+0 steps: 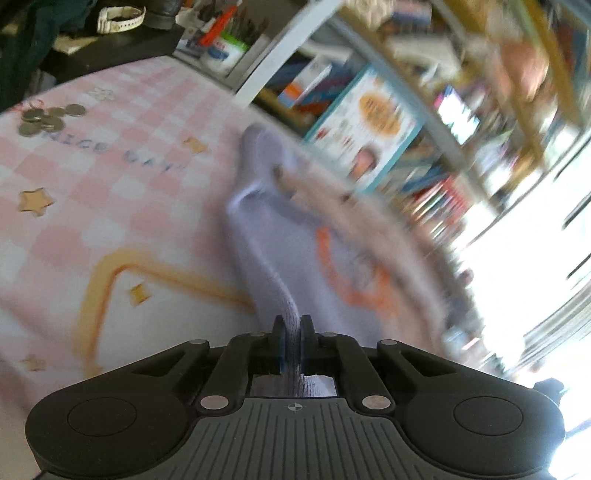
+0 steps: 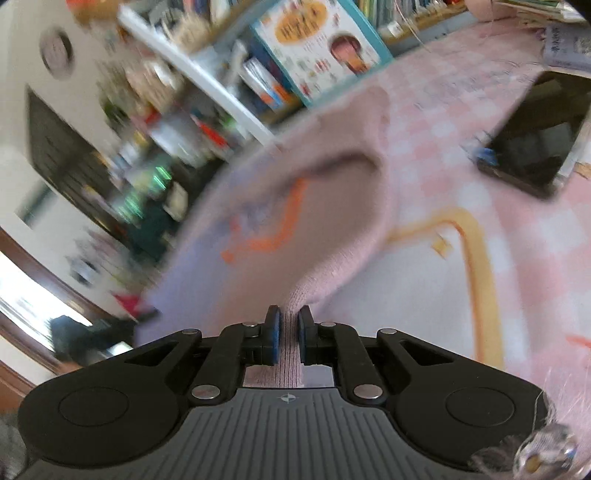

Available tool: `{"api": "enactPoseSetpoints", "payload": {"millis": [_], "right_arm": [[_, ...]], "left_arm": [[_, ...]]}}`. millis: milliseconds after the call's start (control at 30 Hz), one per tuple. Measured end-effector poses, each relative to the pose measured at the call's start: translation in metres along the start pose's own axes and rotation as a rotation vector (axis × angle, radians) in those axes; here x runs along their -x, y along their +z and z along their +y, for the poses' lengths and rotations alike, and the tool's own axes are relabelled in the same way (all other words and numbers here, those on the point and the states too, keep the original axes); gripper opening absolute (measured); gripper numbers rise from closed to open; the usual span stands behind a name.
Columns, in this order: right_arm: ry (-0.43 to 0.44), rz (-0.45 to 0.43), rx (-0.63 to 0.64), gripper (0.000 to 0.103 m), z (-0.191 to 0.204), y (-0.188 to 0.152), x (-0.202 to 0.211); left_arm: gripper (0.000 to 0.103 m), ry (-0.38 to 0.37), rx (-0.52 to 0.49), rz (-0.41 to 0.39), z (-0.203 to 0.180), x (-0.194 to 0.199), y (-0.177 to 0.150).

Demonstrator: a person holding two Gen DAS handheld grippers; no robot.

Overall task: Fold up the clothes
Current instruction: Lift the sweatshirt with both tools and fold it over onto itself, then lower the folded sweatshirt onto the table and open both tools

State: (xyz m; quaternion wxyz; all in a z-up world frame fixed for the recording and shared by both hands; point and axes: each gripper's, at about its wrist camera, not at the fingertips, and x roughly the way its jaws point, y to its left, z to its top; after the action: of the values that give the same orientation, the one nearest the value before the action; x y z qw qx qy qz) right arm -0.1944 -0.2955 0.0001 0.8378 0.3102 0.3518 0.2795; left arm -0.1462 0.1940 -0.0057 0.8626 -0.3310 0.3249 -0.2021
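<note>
Left tongs [image 1: 294, 332]: pinched shut on one edge of the pink sweater [image 1: 295, 236].
Right tongs [image 2: 288, 325]: pinched shut on another edge of it.
Sweater: lifted, hanging between both tongs, just above the checked desk [image 1: 110, 177].
Long way: stretched from tongs to tongs, sleeve pointing away toward the bookshelf [image 2: 295, 55].
Nearer hand: cannot tell.

A lived-in home room: crowded bookshelves [image 2: 229, 92], a pink checked cloth [image 1: 110, 155] bearing loose coins [image 1: 48, 120], a wristwatch [image 1: 120, 18] and a tablet [image 2: 539, 144].
</note>
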Motion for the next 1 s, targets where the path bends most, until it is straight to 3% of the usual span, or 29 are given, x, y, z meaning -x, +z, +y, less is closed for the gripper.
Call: {"api": "enactPoseSetpoints", "payload": {"millis": [167,267,367,567,867,933,1000], "right_arm": [[0.125,-0.184,0.028,0.009,0.008,0.044,-0.007],[0.141,-0.292,0.014,0.009,0.007,0.073,-0.019],[0.129,-0.343,-0.019,0.009,0.003,0.102,-0.038],[0.027,-0.358,-0.029,0.009,-0.009,0.144,-0.083],[-0.119,-0.298,-0.146,0.010,-0.060,0.163,-0.141],[-0.135,-0.291,-0.158,0.012,-0.067,0.163,-0.147],[-0.138,-0.291,-0.161,0.022,-0.071,0.163,-0.150]], "left_arm": [[0.005,-0.173,0.073,-0.210,-0.006,-0.007,0.032],[0.005,-0.206,0.106,-0.293,-0.009,-0.020,0.052],[0.005,-0.175,0.134,-0.319,-0.006,-0.045,0.079],[0.005,-0.085,0.137,-0.274,0.008,-0.104,0.118],[0.013,0.109,0.148,-0.190,0.028,-0.163,0.128],[0.018,0.132,0.130,-0.181,0.028,-0.166,0.128],[0.041,0.153,0.121,-0.188,0.027,-0.161,0.129]]}}
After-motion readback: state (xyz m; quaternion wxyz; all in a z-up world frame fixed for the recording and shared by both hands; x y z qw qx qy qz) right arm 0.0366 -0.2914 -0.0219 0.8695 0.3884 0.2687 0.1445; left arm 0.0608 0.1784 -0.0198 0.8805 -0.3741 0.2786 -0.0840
